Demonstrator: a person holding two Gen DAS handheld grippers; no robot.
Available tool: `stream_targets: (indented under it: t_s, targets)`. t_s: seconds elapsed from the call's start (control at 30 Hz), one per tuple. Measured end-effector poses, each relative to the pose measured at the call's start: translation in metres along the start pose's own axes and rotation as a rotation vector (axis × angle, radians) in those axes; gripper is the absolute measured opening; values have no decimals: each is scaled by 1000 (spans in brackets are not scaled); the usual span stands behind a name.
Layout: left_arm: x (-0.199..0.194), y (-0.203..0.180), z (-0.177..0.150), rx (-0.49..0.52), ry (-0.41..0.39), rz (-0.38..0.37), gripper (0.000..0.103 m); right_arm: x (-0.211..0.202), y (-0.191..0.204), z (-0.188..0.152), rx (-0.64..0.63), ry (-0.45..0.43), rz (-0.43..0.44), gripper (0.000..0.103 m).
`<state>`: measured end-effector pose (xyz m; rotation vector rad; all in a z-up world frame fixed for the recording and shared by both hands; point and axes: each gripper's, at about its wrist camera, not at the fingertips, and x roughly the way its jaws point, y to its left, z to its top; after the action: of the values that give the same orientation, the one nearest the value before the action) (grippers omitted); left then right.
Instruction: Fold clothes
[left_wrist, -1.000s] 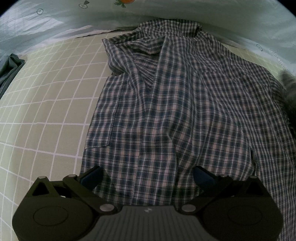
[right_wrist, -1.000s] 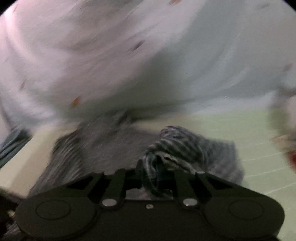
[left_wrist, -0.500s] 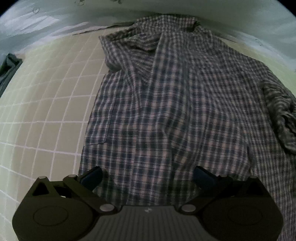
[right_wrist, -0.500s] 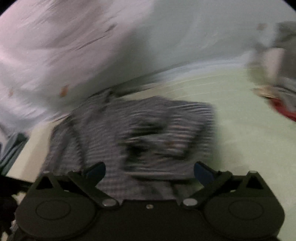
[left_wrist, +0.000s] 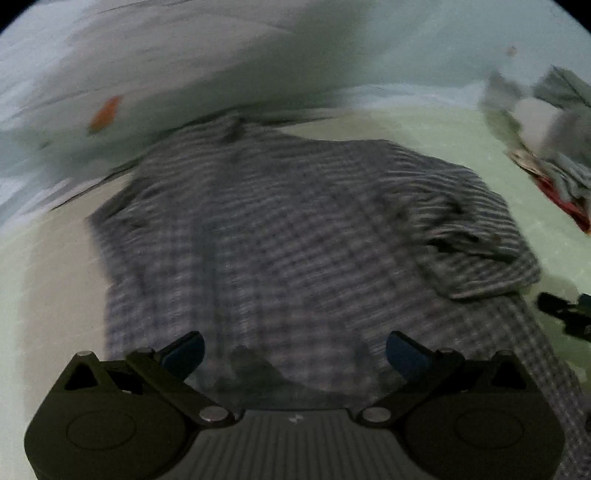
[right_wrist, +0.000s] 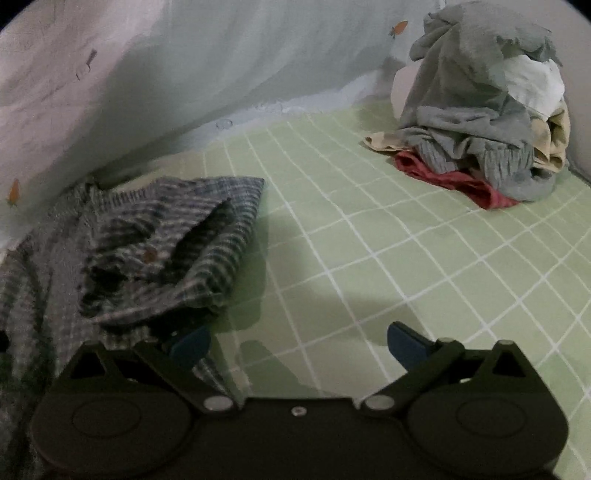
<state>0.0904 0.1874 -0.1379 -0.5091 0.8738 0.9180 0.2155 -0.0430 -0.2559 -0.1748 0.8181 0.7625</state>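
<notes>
Left wrist view, blurred by motion, has the left tool (left_wrist: 293, 349) low in the frame with its blue pads (left_wrist: 184, 349) spread wide and nothing gripped between them; only shirt fabric lies below the gap. Beyond the pads the plaid shirt (left_wrist: 280, 236) is spread flat on the bed (left_wrist: 48, 280), its collar end at the far side against a pale sheet (left_wrist: 155, 74) with small orange prints. At the shirt's right edge a sleeve (left_wrist: 476, 240) is folded in over the body in a loose, rumpled heap. Far right, a pile of clothes (left_wrist: 546, 147) shows only as a smear. A bit of the other tool's dark frame pokes in at the right edge, near the shirt's hem.

Right wrist view, sharper, shows the right tool (right_wrist: 299, 343) also wide open and empty, its pads (right_wrist: 406, 345) hovering over bare green bedding (right_wrist: 369, 258) checked with white lines. The left pad sits just beside the shirt's near right edge; whether it touches the cloth I cannot tell. The folded sleeve (right_wrist: 177, 251) lies to the left on the shirt, cuff gaping, a small brown button (right_wrist: 149, 254) visible. Well apart, at the far right, the clothes pile (right_wrist: 487, 110) stands: grey garments on top, something white and cream tucked in, red cloth underneath.
</notes>
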Motion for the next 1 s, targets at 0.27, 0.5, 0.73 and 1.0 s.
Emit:
stream_targets:
  t_s: [0.27,0.5,0.73,1.0]
  targets:
    - [41,-34,34,27,14,-154,101,11,6,-4,-56,15,-66,103]
    - [66,-48,46,50,17,-181,60,14,9,-7,-81,-19,-96,103]
    - [46,-43,51,19,-70,-175,9,14,9,-3,-78,1,-100,103]
    - [-23,23,59,-135,-259,-49,8,-4,19,1,-111,-7,-63,103]
